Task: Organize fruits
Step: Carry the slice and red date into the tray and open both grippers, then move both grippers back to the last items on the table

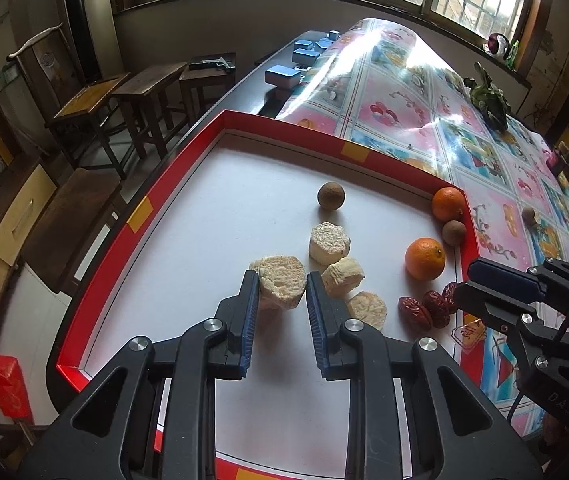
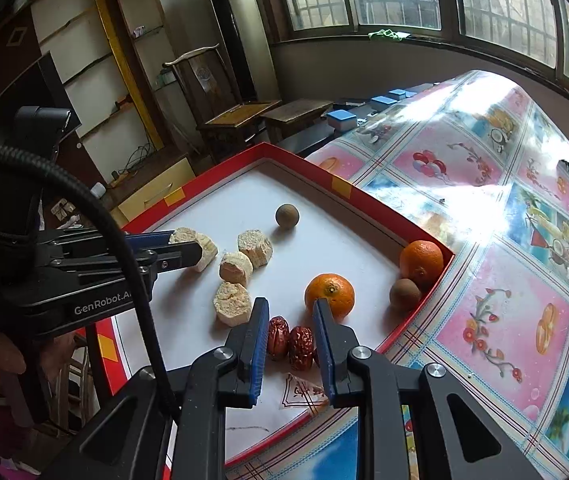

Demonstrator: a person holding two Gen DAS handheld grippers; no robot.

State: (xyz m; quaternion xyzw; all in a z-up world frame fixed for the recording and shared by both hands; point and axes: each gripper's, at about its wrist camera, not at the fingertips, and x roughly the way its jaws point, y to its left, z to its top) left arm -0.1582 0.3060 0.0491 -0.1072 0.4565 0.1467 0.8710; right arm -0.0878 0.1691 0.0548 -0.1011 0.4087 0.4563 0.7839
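My left gripper (image 1: 282, 280) pinches a crumbly, light cake chunk (image 1: 280, 282) by its flat sides inside the red tray (image 1: 140, 216), while my right gripper (image 2: 290, 312) straddles wrinkled dates (image 2: 289, 342), jaws spread.

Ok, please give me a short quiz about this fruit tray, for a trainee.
1. How many oranges lie in the tray?
2. True or false: every brown round fruit is inside the tray.
3. What sits between the fingers of the right gripper? A) an orange B) red dates C) a banana
Key: 1) two; 2) false, one lies on the tablecloth; 3) B.
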